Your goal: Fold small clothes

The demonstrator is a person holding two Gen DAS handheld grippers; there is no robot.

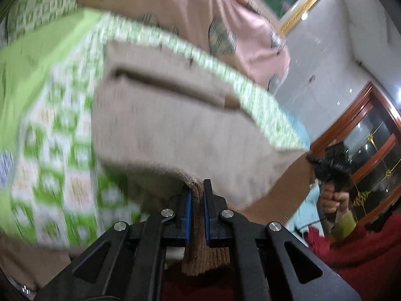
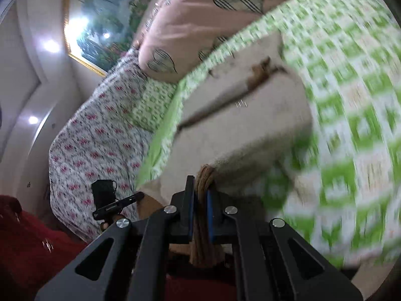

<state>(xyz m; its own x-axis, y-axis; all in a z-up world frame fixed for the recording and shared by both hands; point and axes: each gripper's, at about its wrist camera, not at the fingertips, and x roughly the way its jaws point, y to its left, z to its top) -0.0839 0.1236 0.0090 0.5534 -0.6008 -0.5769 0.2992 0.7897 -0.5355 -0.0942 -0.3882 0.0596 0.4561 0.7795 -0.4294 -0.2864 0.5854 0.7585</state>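
Both tongs clamped on the beige knit garment: left tongs pinch one ribbed brown hem corner, right tongs pinch the other. Garment lies partly on the bed's green checked sheet, near edge off the sheet at the tongs. Holding both corners likely keeps the hem straight so it can be carried over as one clean fold. Pink pillow sits beyond, close to the fold zone. Frames blurred; far edge unclear.
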